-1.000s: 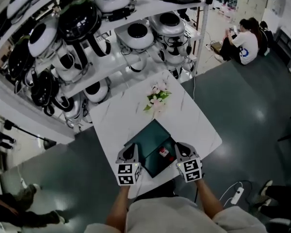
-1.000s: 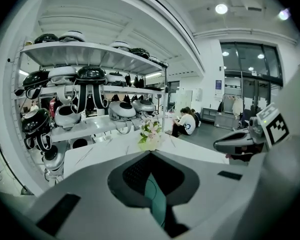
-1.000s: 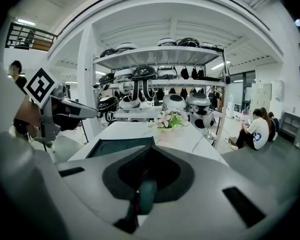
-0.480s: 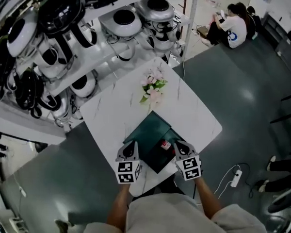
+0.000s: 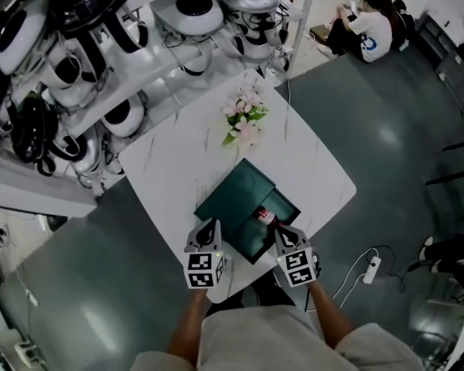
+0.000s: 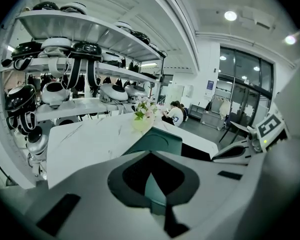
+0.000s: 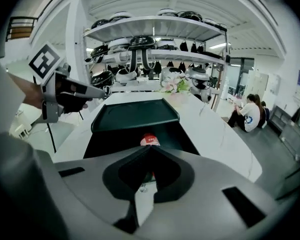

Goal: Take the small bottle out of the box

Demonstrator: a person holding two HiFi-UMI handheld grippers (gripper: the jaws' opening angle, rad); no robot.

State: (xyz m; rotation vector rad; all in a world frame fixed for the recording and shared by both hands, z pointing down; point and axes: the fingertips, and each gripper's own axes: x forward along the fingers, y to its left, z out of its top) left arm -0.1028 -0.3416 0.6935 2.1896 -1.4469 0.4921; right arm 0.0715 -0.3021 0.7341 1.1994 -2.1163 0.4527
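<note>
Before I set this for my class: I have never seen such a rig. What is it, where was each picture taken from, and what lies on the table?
There is no robot: a person holds a two-jaw gripper in each hand. The head view comes from a camera on the person's head, looking down; the left gripper shows at left, the right gripper at right. The other two views come from cameras riding on each gripper. On the white table stand flowers and an open dark green box with a small bottle inside. Both grippers are shut and hold nothing.
</note>
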